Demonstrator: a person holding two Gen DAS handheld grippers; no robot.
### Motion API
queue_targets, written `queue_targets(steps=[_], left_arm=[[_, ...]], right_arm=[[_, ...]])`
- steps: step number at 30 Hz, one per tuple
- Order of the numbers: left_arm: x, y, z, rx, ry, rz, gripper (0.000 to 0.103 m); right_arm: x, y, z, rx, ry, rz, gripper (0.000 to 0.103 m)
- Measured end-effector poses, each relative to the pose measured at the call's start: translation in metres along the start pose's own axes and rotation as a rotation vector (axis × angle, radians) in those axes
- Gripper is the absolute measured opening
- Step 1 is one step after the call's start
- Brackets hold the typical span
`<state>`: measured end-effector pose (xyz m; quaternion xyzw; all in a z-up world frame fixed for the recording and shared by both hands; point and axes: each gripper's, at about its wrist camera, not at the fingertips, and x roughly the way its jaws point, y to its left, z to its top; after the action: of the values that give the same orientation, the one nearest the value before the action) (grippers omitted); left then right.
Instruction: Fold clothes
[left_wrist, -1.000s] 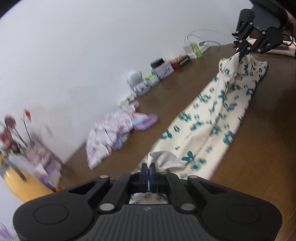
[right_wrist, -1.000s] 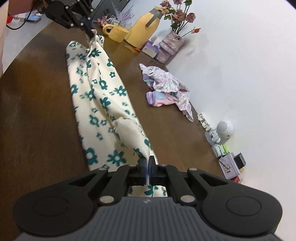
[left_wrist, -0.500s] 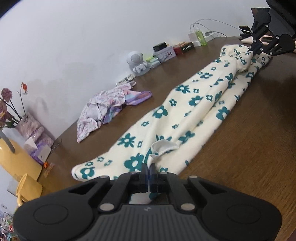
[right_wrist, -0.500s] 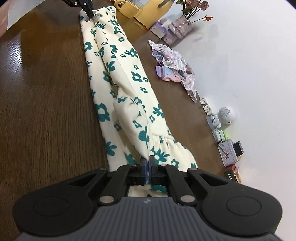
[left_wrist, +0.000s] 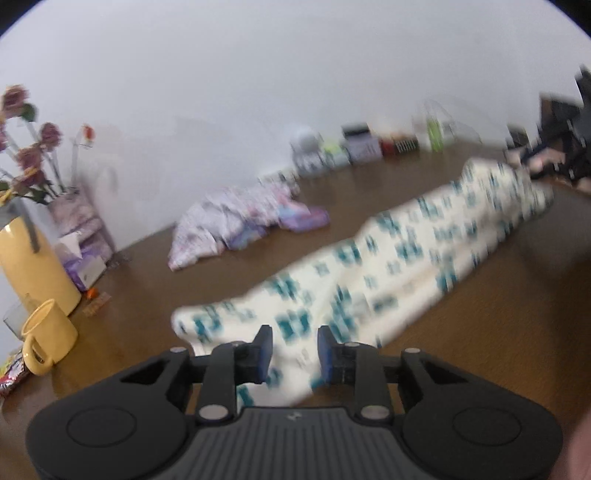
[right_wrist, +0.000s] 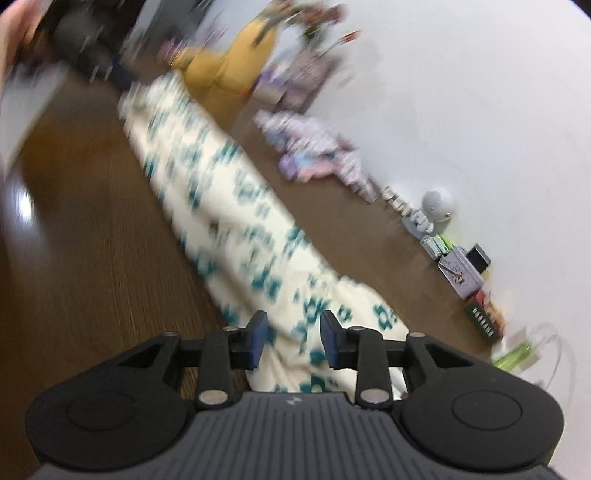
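A long cream garment with teal flowers lies flat along the brown table, folded into a narrow strip; it also shows in the right wrist view. My left gripper is open and empty just above one end of it. My right gripper is open and empty above the other end. Both views are blurred by motion. The right gripper shows dimly at the far end of the left wrist view.
A crumpled purple and white garment lies near the wall. A yellow jug, a yellow mug and a flower vase stand at the left end. Small boxes and a white speaker line the wall.
Both grippers have opened and let go of the garment's ends, which now lie on the table. Both have pulled back slightly and the views swing.
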<state>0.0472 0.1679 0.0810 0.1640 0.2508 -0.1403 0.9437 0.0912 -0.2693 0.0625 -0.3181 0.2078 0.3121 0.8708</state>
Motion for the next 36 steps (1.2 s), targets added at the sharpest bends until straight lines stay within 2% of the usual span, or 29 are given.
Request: queue_targets(steps=[4, 7, 9, 13, 16, 18, 22, 23, 24, 29, 36], left_arm=[[0.022, -0.001, 0.032, -0.055, -0.046, -0.040, 0.031], [0.059, -0.019, 0.048, -0.020, 0.007, -0.078, 0.031], [0.087, -0.028, 0.050, -0.015, 0.071, -0.094, 0.031], [0.114, -0.019, 0.037, -0.100, 0.131, -0.088, 0.030], [0.124, -0.004, 0.022, -0.169, 0.155, -0.084, 0.030], [0.124, 0.009, 0.011, -0.214, 0.150, -0.090, 0.025], [0.117, 0.023, -0.001, -0.262, 0.124, -0.105, 0.016], [0.114, 0.026, -0.003, -0.269, 0.119, -0.106, 0.015], [0.112, 0.028, -0.005, -0.276, 0.114, -0.106, 0.014], [0.102, 0.033, -0.011, -0.299, 0.102, -0.085, 0.009], [0.101, 0.033, -0.019, -0.331, 0.086, -0.068, 0.008]], right_arm=[[0.005, -0.021, 0.032, 0.172, -0.114, 0.083, 0.030], [0.041, -0.017, 0.063, 0.231, -0.125, 0.167, 0.030], [0.067, -0.011, 0.079, 0.263, -0.114, 0.214, 0.030], [0.115, 0.001, 0.093, 0.292, -0.039, 0.279, 0.030], [0.129, 0.005, 0.080, 0.288, 0.029, 0.286, 0.031], [0.132, 0.005, 0.067, 0.288, 0.069, 0.282, 0.033], [0.116, -0.016, 0.037, 0.371, 0.057, 0.285, 0.034], [0.113, -0.020, 0.031, 0.381, 0.062, 0.279, 0.044], [0.109, -0.023, 0.025, 0.385, 0.067, 0.263, 0.048], [0.096, -0.039, 0.004, 0.405, 0.077, 0.217, 0.048], [0.084, -0.037, -0.013, 0.404, 0.049, 0.183, 0.048]])
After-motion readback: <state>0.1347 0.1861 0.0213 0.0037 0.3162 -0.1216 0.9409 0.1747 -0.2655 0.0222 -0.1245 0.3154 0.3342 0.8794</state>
